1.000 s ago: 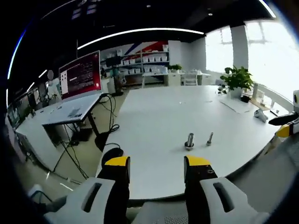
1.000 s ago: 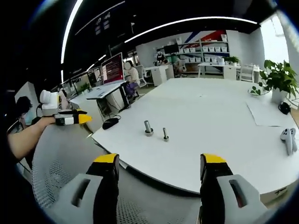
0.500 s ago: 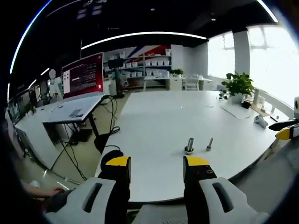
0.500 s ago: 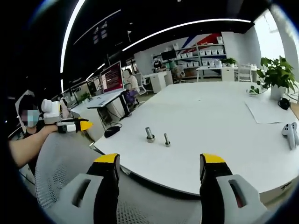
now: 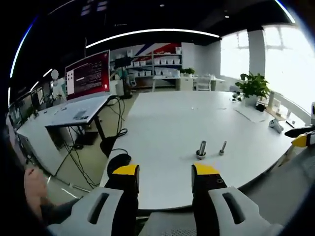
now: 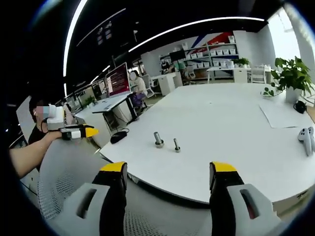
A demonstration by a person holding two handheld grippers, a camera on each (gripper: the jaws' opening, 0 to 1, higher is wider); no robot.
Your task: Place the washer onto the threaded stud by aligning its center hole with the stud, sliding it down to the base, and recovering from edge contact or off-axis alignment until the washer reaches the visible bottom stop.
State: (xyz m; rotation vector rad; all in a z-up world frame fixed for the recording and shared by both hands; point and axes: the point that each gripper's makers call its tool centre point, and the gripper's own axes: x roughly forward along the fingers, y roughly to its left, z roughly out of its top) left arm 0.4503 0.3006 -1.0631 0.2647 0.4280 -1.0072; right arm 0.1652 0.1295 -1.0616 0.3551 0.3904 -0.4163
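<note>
- My left gripper (image 5: 162, 178) rises from the bottom of the left gripper view, its yellow-tipped jaws spread apart with nothing between them. It hangs short of the near edge of the white worktop (image 5: 162, 123).
- In the left gripper view, from left to right: a hand (image 5: 33, 189) at the lower left edge, a side desk (image 5: 74, 110) carrying a red-lit monitor (image 5: 87, 76), dark cables (image 5: 74, 157) trailing on the floor below it, then the wide white worktop.
- On the worktop, near its front edge, stands the larger threaded stud (image 5: 201, 149) with a washer-like ring at its base. Just beside it to the right stands a slimmer stud (image 5: 222, 147). The two are apart, both upright.
- Further right in this view, a potted plant (image 5: 252, 87) sits at the far side of the worktop, and the yellow tip of my right gripper (image 5: 301, 141) enters at the right edge.
- In the right gripper view, my left gripper shows at the left, held on an outstretched arm (image 6: 27, 155).
- The right gripper's jaws are spread wide and empty, short of the worktop edge.
- Beyond them the two studs stand side by side, and a white controller (image 6: 306, 139) lies near the right edge.
</note>
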